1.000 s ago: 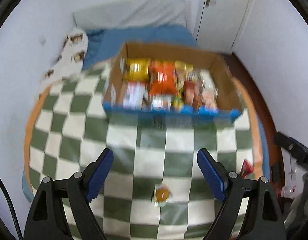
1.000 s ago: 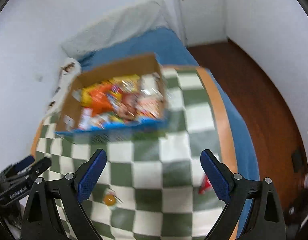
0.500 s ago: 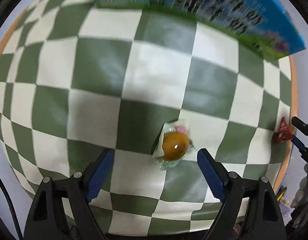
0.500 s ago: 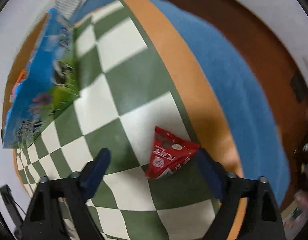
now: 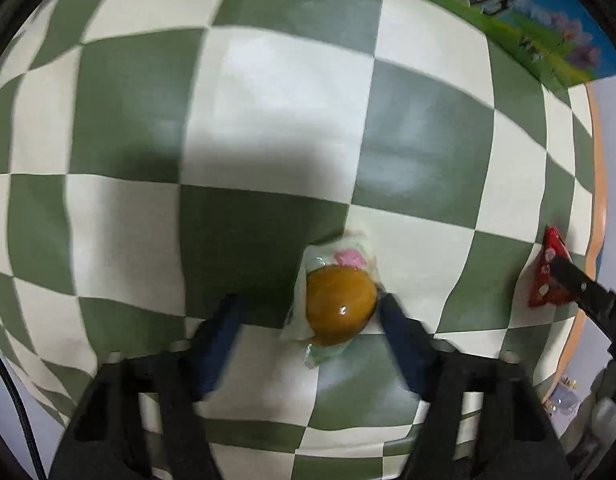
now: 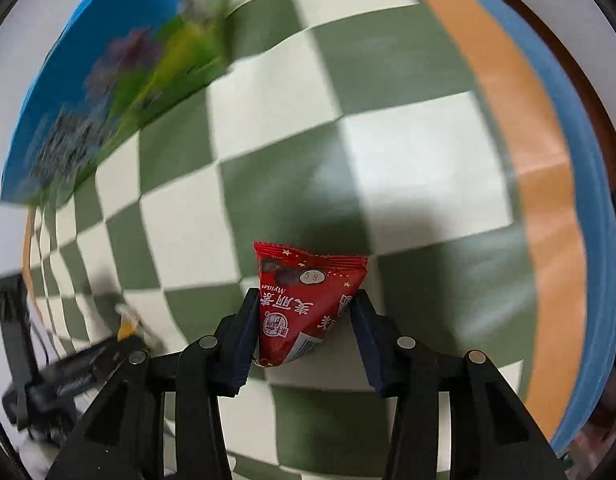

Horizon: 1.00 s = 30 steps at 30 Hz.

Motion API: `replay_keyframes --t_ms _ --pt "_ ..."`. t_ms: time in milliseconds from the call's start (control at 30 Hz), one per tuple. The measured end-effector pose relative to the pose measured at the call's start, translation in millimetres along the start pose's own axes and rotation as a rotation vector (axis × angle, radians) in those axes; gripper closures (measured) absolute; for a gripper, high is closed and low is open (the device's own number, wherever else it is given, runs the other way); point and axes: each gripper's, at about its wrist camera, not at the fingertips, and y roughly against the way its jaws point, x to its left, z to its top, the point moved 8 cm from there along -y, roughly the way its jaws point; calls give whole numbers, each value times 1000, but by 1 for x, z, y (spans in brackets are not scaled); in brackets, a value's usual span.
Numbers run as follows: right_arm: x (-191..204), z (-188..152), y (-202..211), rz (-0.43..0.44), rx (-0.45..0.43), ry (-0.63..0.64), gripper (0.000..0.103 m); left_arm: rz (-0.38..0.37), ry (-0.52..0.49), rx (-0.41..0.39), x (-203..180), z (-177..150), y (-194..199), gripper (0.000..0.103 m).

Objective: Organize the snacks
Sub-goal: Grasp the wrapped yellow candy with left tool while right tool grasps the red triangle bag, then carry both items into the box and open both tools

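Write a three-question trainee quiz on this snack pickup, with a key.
1. True or false: the red triangular packet sits between the right gripper's fingers.
2. Which snack lies between the left gripper's fingers? A) orange jelly cup B) crisps bag C) biscuit roll
3. Fill in: both snacks lie on a green-and-white ____ cloth.

Key: 1 true; 2 A; 3 checked.

The red triangular packet (image 6: 308, 304) reads "Myllkes" — with "58" in a small oval (its other characters unclear).

light: even, shadows under tools | blur: moderate, perhaps motion | edges: fisheye-warped
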Motion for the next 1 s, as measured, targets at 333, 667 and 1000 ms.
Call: replay_keyframes --t_ms 333,667,1000 --pt "27 -5 -29 -37 49 39 55 25 -22 -6 -9 -3 -17 63" --pt "49 -10 -18 3 -5 80 59 34 -68 -41 -25 -7 0 64" --pt "98 -4 34 74 -115 185 60 -46 -69 -151 -39 -5 66 64"
